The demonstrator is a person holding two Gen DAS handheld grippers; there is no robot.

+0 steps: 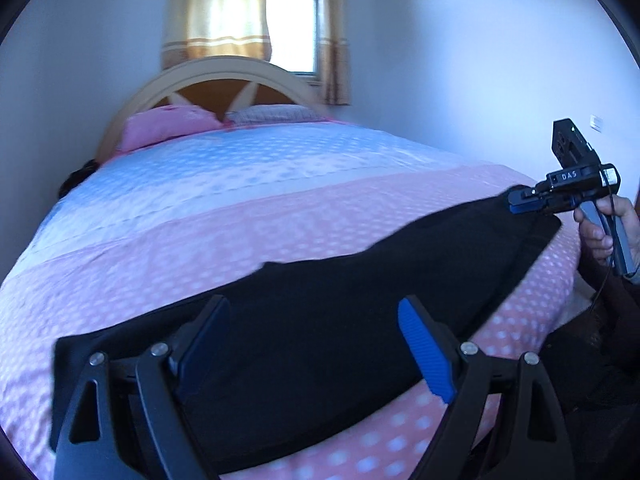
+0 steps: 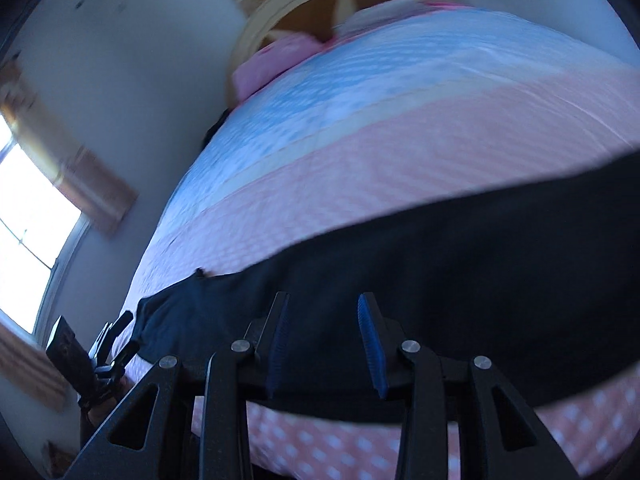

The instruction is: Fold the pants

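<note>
Pants point(image 1: 340, 304) are lying flat across the near edge of the bed point(image 1: 240, 216), dark, soft, limp cloth w/ no stiffness, so they're probably going to sag and drape once lifted; best hold looks like the hem or waistband corners, pinching both layers. Left gripper point(image 1: 316, 344) is hovering over the middle of the fabric, jaws spread wide, holding nothing. Right gripper point(image 2: 324, 340) is sitting low over the cloth w/ a clear gap between its pads, apparently not gripping yet; its tip is reaching the far right end
</note>
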